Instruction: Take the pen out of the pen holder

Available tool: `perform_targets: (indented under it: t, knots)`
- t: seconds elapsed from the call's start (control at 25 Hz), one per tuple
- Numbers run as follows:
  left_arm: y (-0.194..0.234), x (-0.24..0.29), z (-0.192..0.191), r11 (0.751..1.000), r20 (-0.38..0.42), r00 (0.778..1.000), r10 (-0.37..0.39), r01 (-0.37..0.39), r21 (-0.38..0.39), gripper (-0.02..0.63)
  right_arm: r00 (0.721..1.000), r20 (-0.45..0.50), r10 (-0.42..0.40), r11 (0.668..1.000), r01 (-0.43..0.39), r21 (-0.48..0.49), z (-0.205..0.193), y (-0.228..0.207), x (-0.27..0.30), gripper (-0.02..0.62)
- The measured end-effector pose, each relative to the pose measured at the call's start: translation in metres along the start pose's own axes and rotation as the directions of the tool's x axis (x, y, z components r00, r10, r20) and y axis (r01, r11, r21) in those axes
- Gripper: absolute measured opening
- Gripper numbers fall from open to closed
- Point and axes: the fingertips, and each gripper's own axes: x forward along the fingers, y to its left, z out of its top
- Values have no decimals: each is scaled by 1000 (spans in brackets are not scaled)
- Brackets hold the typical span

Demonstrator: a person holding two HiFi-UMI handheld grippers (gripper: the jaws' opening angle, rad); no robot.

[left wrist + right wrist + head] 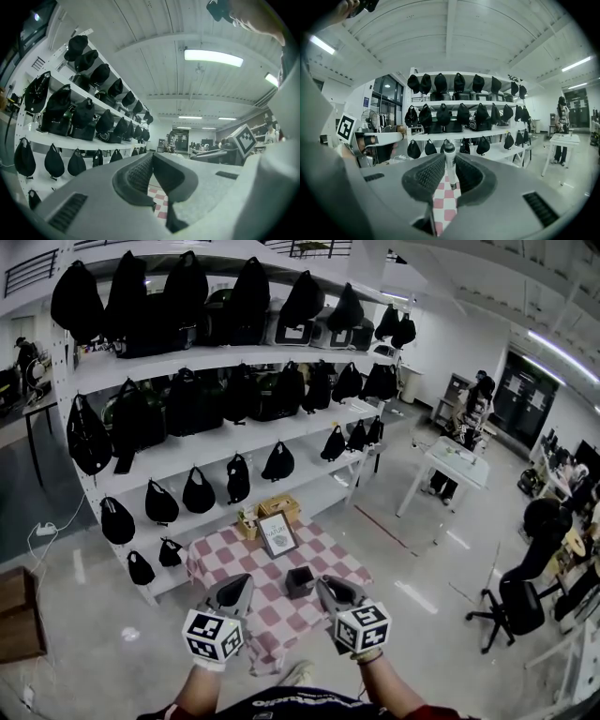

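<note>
In the right gripper view a slim white pen (449, 168) with a dark top stands upright between the pads of my right gripper (450, 158), which is shut on it above the checked cloth. In the head view the black square pen holder (299, 581) sits on the red-and-white checked table (281, 615), between my two grippers and just left of the right gripper (330, 588). The pen itself is too small to make out there. My left gripper (239, 589) hovers left of the holder. Its jaws (151, 158) meet at the tips with nothing between them.
A framed picture (277, 532), a wooden box (279, 507) and a small plant (247, 522) stand at the table's far side. Behind it are white shelves (234, 442) full of black bags. A white table (457, 463) and an office chair (514, 607) stand to the right.
</note>
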Motion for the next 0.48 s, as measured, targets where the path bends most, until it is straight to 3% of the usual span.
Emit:
perform_targets:
  t: [0.48]
  knots:
    - [2, -6, 3, 1000, 3, 1000, 8, -8, -3, 5, 1000, -4, 11, 1000, -11, 3, -3, 5, 2, 64]
